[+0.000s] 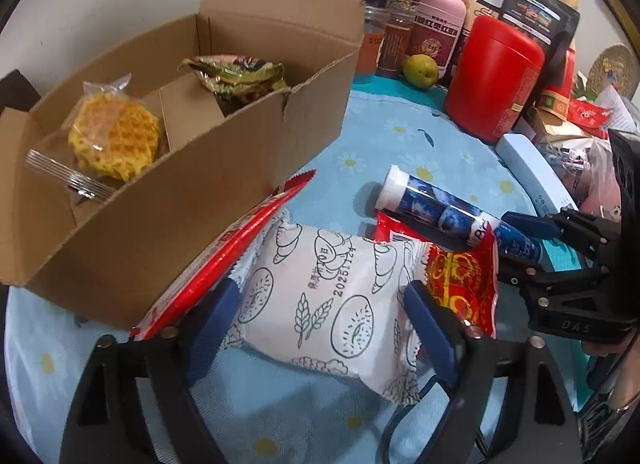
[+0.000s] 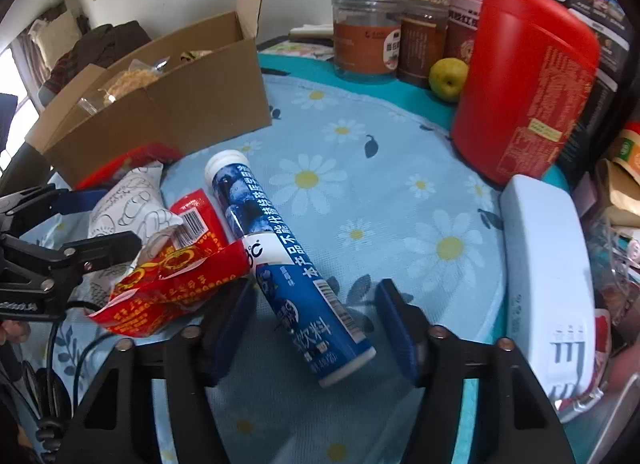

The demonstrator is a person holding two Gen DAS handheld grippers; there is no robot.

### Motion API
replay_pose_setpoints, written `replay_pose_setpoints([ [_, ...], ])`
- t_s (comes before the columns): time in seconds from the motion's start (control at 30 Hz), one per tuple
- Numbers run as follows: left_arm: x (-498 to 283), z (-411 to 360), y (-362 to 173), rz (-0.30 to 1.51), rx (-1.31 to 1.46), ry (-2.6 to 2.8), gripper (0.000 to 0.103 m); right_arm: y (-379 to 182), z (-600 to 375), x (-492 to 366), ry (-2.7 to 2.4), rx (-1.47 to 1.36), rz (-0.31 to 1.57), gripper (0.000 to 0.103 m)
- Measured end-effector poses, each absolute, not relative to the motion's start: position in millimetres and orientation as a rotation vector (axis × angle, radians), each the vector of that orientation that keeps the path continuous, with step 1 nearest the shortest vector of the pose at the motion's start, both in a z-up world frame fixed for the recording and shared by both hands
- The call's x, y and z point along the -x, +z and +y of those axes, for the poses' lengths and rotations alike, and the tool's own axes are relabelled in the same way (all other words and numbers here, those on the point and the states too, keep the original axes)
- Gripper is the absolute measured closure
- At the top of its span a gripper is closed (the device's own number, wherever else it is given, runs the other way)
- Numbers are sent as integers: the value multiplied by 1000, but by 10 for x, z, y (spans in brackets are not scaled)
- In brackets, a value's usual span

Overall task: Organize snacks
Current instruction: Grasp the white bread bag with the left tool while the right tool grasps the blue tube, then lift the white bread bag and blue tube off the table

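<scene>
A: Item one, left gripper [image 1: 320, 304]?
B: Jaws wide, straddling the white bread packet [image 1: 324, 296] near the cardboard box [image 1: 180, 199]; pads not pressing.
A: Item two, right gripper [image 2: 316, 324]?
B: Jaws part open around the blue tube [image 2: 280, 260] lying on the daisy cloth [image 2: 400, 203]; gaps either side, nothing gripped.
</scene>
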State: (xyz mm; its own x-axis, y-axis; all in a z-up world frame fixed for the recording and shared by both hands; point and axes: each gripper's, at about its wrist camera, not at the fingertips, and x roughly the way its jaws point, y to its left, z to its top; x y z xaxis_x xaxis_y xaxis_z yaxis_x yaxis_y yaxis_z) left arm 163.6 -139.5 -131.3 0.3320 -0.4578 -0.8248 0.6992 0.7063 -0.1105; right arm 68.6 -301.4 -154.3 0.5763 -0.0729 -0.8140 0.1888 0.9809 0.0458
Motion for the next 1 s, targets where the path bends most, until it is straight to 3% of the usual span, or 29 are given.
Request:
replay_pose_setpoints([
  [0.17, -1634, -1484, -1362, 924, -373, -749, 0, -1545, -2963, -683, -147, -101, 951, 57],
  [0.3, -1646, -1484, -1368, 941, -354, -760, 1, -1534, -2878, -636, -141, -72, 964, 75],
  [0.53, -1532, -1357, -1326, 985, -281, -766, 24, -1515, -2822, -471, -160, -88, 973, 75],
  [1.0, -964, -1090, -1342, 1016, -272, -774, 28, -1447, -2516, 103, -167, -89, 973, 75],
])
